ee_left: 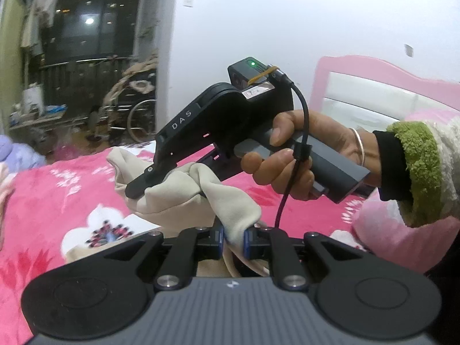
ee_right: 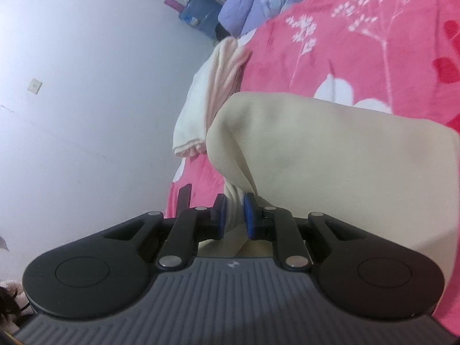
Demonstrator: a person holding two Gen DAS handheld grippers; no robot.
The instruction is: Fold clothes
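Observation:
A cream garment point(ee_left: 184, 198) is lifted over the pink flowered blanket point(ee_left: 57, 189), bunched between both grippers. My left gripper point(ee_left: 234, 237) is shut on one edge of the cloth near the bottom of the left wrist view. Ahead of it, a hand point(ee_left: 290, 155) holds my right gripper point(ee_left: 138, 191), whose fingers clamp another fold of the same cloth. In the right wrist view, my right gripper point(ee_right: 234, 215) is shut on a gathered edge, and the cream garment point(ee_right: 330, 155) hangs wide to the right.
A white and pale pink garment point(ee_right: 212, 95) lies at the blanket's point(ee_right: 359, 43) edge, with a lilac bundle point(ee_right: 258, 3) beyond it. A pink headboard point(ee_left: 382, 86) and a pink pillow point(ee_left: 402, 235) sit at right. A wheelchair point(ee_left: 135, 103) stands by the dark window.

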